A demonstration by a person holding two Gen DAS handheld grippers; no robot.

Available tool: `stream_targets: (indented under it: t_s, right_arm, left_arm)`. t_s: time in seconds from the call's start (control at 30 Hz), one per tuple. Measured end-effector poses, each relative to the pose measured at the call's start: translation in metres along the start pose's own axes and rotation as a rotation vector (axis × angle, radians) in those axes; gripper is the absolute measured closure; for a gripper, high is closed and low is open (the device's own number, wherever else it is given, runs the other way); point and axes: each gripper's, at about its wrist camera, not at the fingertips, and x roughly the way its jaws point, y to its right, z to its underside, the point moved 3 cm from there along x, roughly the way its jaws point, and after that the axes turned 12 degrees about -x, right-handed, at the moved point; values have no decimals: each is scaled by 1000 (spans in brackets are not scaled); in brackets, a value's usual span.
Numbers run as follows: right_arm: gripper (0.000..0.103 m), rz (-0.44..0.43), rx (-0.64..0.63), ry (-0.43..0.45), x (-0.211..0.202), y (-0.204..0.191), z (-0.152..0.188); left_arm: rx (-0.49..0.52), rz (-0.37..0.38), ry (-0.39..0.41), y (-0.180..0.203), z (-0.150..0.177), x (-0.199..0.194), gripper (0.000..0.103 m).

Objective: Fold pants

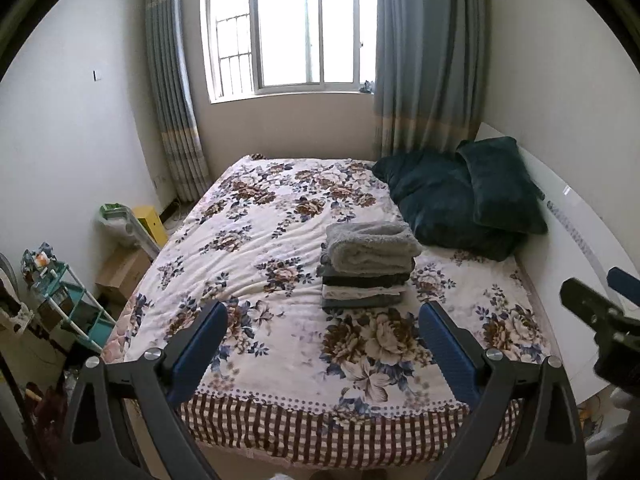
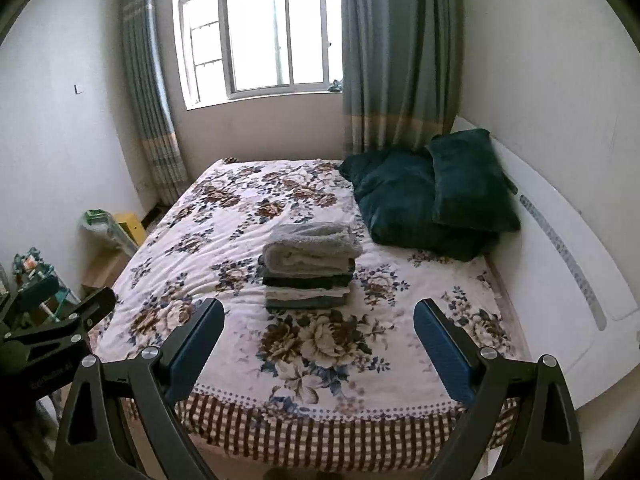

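A bed (image 1: pixel 248 216) under a floral cover filled the room below a bright window (image 1: pixel 292 28). A stack of folded pants (image 1: pixel 368 268), topped by a grey fleecy pair, was seen mid-bed, near dark green pillows (image 1: pixel 460 200). The left gripper (image 1: pixel 322 314) and right gripper (image 2: pixel 318 312) were held above the near edge, jaws wide apart, nothing gripped. A teal shelf rack (image 1: pixel 76 308) was shown clearly only in the left view.

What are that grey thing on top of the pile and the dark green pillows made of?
The grey top piece looks like thick fleece or terry: its surface is nubby, matte and puffy. The dark green pillows look like plush velvet, with a soft sheen shifting across the folds. Neither can be confirmed by sight.
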Motion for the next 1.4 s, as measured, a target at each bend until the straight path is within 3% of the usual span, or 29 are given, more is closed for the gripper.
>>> stream_targets:
  t_s: [0.23,0.53,0.83,1.03,1.4]
  right_arm:
    - [5,-38,12,-4,-3,3,5]
    - [5,34,7,12,35,25,-25]
    - [5,21,9,-41,96,36,-63]
    - [5,16,-2,-71,111,36,-73]
    - [4,-16,-28,-129,125,35,-69]
  left_arm:
    - [-7,-8,15,4,-1,-6,5]
    - [-21,-35,39,12,-26,25,0]
    - [-5,-59,-55,25,-44,72,0]
    - [-9,-51,-128,29,-50,84,0]
    - [-2,-61,-124,37,-60,85,0]
